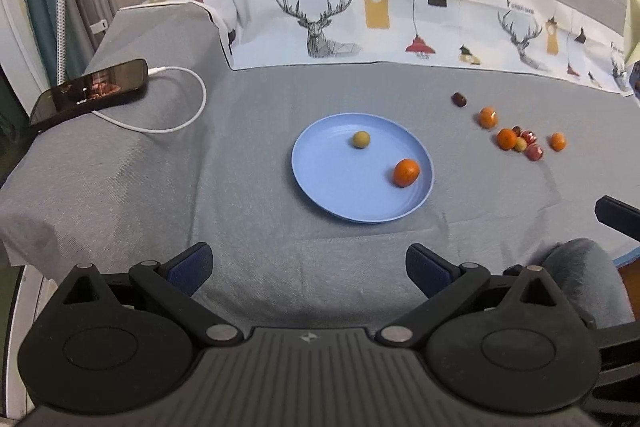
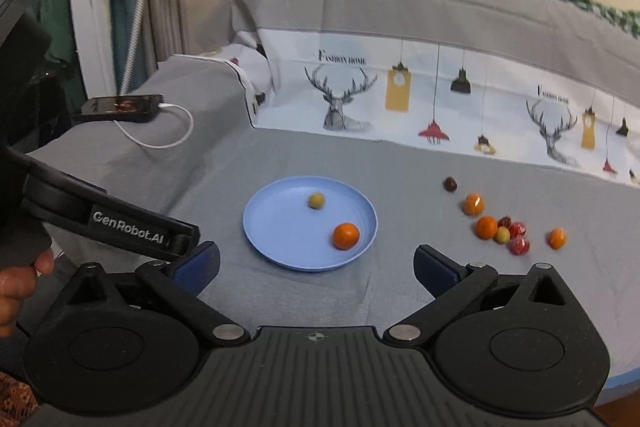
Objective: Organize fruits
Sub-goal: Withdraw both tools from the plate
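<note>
Both your left gripper (image 1: 308, 267) and right gripper (image 2: 316, 267) gape empty; loose fruits (image 2: 506, 231) may roll off blue plate (image 2: 280, 251) if dropped

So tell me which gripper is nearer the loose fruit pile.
Right. The right gripper sits nearer the loose fruit pile, which lies just ahead to its right; the left gripper is farther left, beyond the plate.

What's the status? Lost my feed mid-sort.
Left gripper and right gripper open, empty. Blue plate holds one orange fruit and one green. Rest of the fruit loose on the cloth; nothing blocking.
</note>
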Available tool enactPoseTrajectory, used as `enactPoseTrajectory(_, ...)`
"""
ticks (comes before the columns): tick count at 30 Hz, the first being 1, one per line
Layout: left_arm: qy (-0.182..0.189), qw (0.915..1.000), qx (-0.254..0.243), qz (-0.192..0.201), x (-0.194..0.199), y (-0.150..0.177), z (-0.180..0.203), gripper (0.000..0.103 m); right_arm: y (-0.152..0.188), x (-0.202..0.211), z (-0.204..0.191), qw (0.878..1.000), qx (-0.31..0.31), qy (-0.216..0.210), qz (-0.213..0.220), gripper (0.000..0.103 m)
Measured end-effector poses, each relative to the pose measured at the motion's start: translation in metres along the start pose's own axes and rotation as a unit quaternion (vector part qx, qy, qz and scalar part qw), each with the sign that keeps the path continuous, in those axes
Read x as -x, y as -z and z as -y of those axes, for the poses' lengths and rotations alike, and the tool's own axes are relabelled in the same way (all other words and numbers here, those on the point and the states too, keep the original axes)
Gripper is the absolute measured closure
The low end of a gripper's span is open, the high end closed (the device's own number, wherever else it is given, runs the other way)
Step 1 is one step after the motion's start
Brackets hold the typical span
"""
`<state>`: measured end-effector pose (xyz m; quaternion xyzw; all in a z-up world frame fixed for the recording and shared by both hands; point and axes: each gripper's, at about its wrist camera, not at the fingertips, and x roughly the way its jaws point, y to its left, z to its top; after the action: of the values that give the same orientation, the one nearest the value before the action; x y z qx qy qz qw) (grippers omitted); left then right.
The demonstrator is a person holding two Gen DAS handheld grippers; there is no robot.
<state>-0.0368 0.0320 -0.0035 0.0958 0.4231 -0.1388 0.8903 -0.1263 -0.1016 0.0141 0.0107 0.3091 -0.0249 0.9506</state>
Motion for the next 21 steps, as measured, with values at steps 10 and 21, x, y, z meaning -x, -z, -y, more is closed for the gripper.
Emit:
enactPoseTrajectory(10,-0.005,0.9994,-0.001,0.036,0.031,0.006,0.0,0.0,0.001,0.027,-0.006,0.999,0.014,0.004,0.033,0.001)
enactPoseTrajectory(21,-0.005,0.9987,0.005,0.051,0.044,0.009,-0.002,0.0,0.002,0.039,-0.009,0.999,0.011,0.01,0.051,0.001)
